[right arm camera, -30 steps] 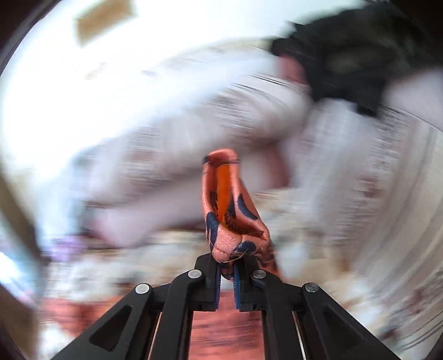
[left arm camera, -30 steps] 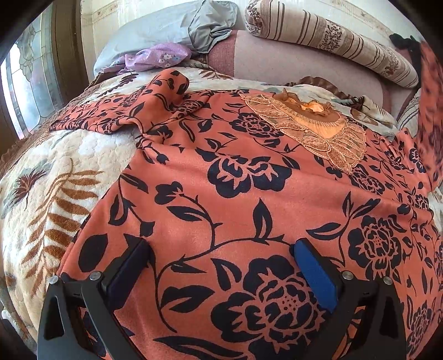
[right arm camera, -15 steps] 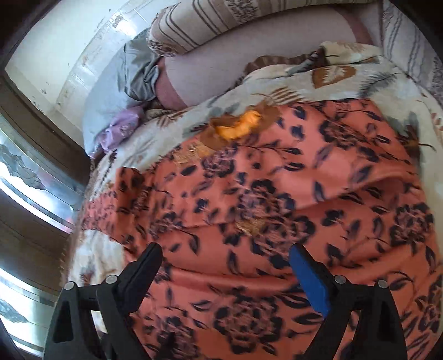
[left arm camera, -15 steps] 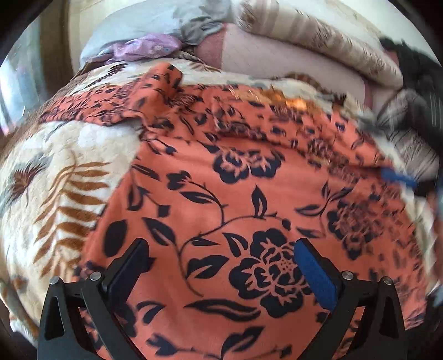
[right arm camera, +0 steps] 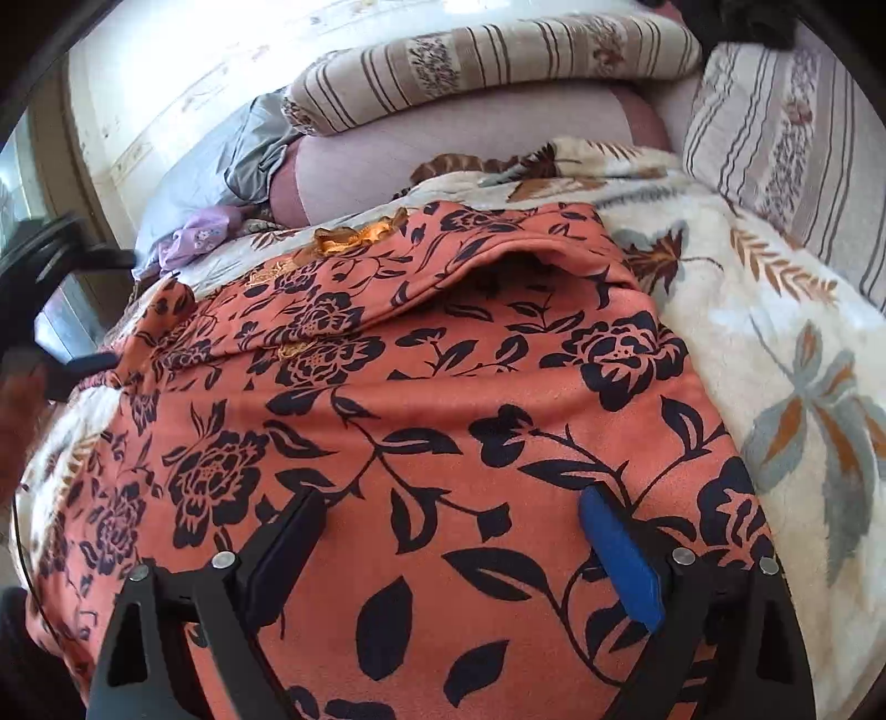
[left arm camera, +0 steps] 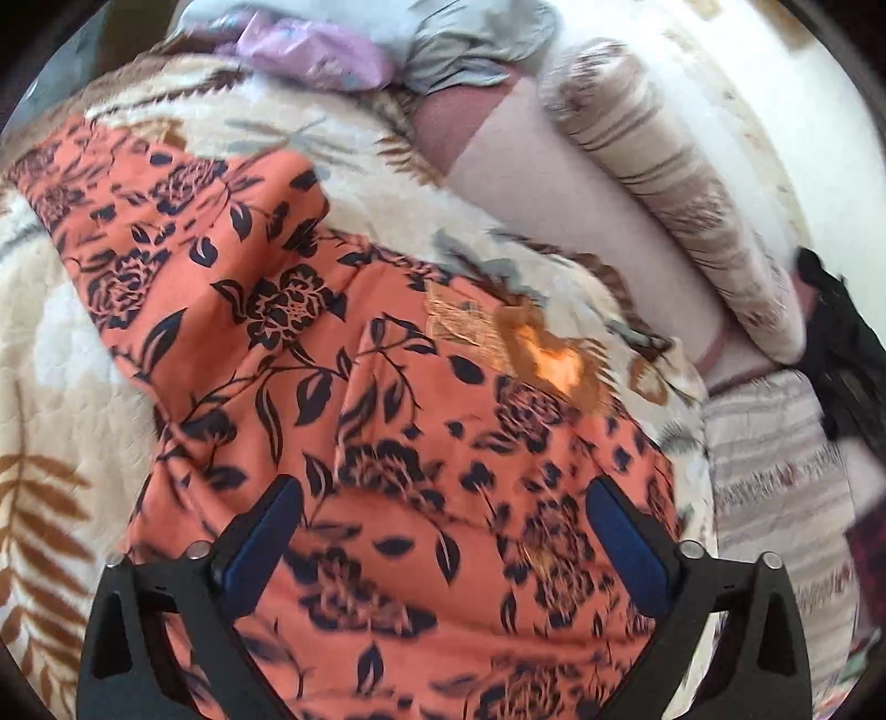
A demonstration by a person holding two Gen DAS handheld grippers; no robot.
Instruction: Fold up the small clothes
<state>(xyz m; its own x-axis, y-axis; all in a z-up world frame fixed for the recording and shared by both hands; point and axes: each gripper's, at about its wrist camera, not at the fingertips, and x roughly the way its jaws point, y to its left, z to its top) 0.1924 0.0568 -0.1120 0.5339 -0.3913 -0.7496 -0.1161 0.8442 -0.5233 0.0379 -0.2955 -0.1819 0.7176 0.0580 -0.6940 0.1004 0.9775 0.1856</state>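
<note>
A second ago my right gripper (right arm camera: 448, 520) was pinched on a bunched fold of the orange floral garment (right arm camera: 443, 421), lifted in a blurred swing; now its jaws are spread wide with nothing between them, over the cloth. That right side of the garment now lies folded in over the body, its edge forming a raised, hollow lip (right arm camera: 520, 260) near the neckline. My left gripper (left arm camera: 443, 515) was spread a second ago and is spread now, empty, but its view has swung toward the far sleeve (left arm camera: 144, 221), which lies out flat on the blanket.

The garment lies across a cream blanket (right arm camera: 775, 354) printed with brown and grey leaves, on what looks like a bed. Behind it sit a plain mauve cushion (right arm camera: 443, 149) and a striped bolster (right arm camera: 498, 61), with a second striped cushion (right arm camera: 792, 138) to the right. Grey cloth (left arm camera: 476, 39) and a lilac piece (left arm camera: 315, 50) are heaped at the far left corner. Something black (left arm camera: 847, 354) sits at the right edge of the left view; it is too blurred for me to name. The golden embroidered neckline (left arm camera: 531, 343) faces the cushions.
</note>
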